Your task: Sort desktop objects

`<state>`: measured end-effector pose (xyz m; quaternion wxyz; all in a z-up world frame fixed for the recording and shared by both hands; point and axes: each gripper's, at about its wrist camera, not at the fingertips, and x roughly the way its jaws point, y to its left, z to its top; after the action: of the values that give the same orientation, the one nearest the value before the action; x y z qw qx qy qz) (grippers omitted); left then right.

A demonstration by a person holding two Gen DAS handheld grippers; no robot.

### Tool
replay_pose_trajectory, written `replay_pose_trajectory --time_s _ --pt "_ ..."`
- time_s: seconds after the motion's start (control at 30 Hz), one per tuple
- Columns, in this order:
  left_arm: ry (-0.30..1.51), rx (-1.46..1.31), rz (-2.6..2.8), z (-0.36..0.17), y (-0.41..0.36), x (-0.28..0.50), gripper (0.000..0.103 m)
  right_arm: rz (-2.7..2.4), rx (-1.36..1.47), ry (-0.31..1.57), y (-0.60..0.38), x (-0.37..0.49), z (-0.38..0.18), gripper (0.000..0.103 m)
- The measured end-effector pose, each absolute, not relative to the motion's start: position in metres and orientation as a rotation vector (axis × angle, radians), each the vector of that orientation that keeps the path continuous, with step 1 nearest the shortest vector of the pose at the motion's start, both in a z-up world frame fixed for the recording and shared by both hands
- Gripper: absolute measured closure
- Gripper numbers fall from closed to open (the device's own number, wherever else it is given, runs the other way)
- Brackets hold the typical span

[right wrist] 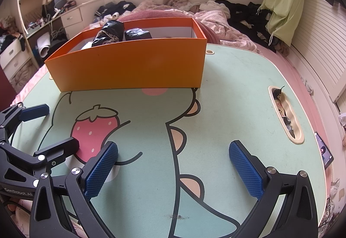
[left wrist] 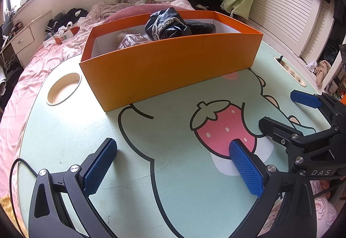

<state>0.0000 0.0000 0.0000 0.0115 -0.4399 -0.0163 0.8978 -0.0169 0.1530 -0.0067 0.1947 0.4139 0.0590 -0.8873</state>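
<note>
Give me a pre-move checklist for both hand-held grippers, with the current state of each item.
1. Left hand-held gripper open and holding nothing: ok.
2. Right hand-held gripper open and holding nothing: ok.
3. Orange box upright on the mint-green table, top open: ok.
4. Room left in the box: cannot tell; a black bundle and a clear packet show above the rim, the floor is hidden.
5. Loose object to sort on the table in front of the box: not ok, none visible in either view.
6. The two grippers apart from each other: ok, side by side with a gap between them.
</note>
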Motion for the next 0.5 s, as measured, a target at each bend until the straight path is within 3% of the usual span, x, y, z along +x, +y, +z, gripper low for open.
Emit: replay_pose_trajectory --time_s 0.5 --pt "0.006 -1.41 2.817 0.0048 -0.0036 0.0 0.0 -2.486 1.159 0.159 0.1542 -0.0163 -0.0071 0.0"
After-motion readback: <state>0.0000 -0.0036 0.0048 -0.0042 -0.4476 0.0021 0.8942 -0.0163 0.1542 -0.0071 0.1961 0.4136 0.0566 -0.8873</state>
